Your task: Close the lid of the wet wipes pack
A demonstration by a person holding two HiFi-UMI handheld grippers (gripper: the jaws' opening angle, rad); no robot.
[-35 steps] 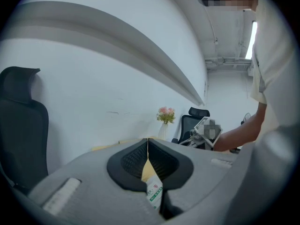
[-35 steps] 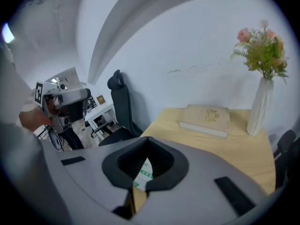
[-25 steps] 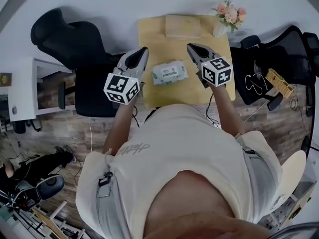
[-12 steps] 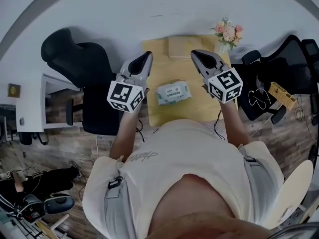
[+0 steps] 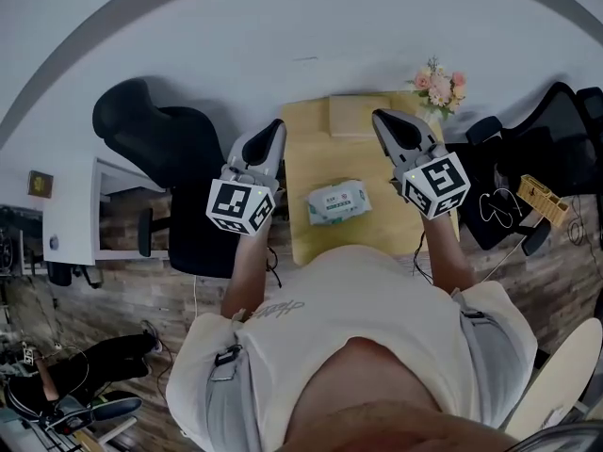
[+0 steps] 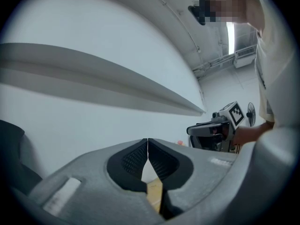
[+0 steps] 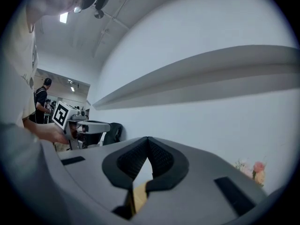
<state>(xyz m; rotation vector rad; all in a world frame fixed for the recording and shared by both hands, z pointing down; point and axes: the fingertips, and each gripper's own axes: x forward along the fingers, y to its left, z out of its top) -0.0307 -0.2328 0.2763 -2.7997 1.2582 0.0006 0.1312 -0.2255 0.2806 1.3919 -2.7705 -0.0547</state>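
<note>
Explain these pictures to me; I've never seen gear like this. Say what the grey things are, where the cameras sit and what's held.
A person is at a yellow table with a hand-held gripper in each hand: grey two-jaw tongs carrying a cube of square markers. The wide picture comes from a camera on the person's head, looking down; the left hand-held gripper shows at its left, the right hand-held gripper at its right. The other two pictures come from cameras riding on each gripper, looking along its jaws. On the table lie a wet wipes pack, a tan box and flowers. Both grippers have their jaws together, hold nothing, and hover either side of the pack. Its lid is too small to judge.
</note>
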